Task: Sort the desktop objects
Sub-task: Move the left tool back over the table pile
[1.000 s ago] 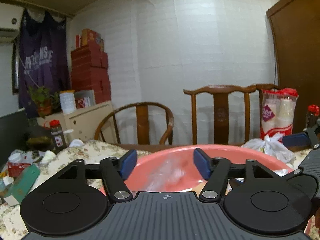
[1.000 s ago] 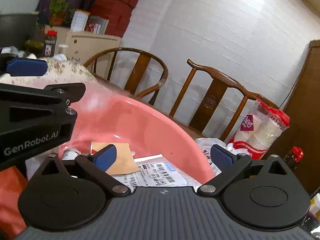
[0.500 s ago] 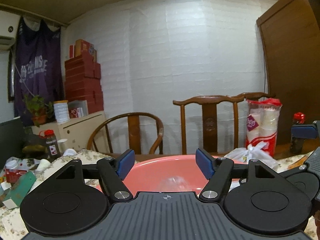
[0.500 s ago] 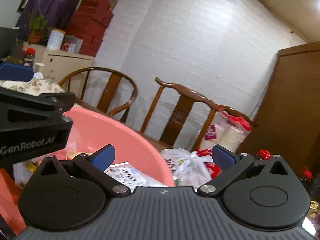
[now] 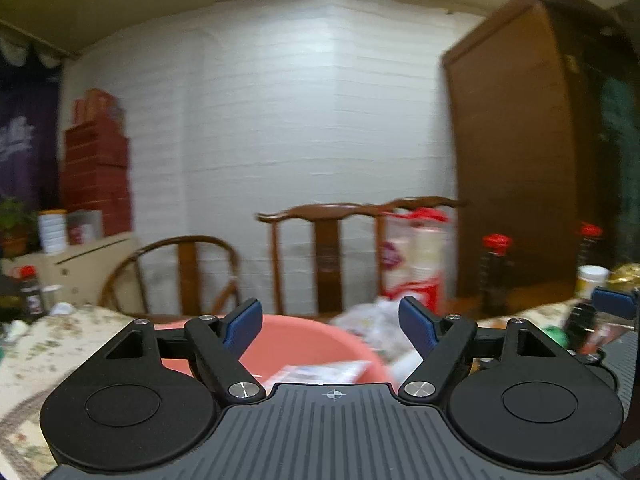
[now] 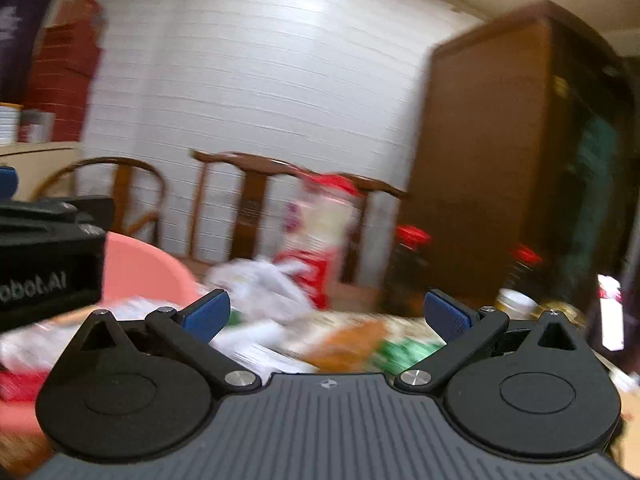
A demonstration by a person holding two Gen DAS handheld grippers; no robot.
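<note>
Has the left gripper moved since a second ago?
Yes. The left gripper has swung rightward and back: the pink basin sits lower-left, the wooden cabinet fills more frame. Jaws just opened wider, empty.

Ahead of the left gripper (image 5: 331,326) the way is open only low and centre, over the pink basin (image 5: 304,346) — its jaws have just been opening, nothing between them. Right of the basin a white plastic bag (image 5: 370,320) crowds the rim. Behind it, centre right, a red-and-white cup sleeve (image 5: 416,264) and two dark bottles (image 5: 494,272) stand upright; the chairs (image 5: 320,256) close off the far edge.

In the right wrist view, the right gripper (image 6: 328,314), jaws wide and empty, faces blurred clutter (image 6: 344,340) at lower centre — no clear lane. The left gripper's black body (image 6: 48,264) blocks the left edge of the frame.
</note>
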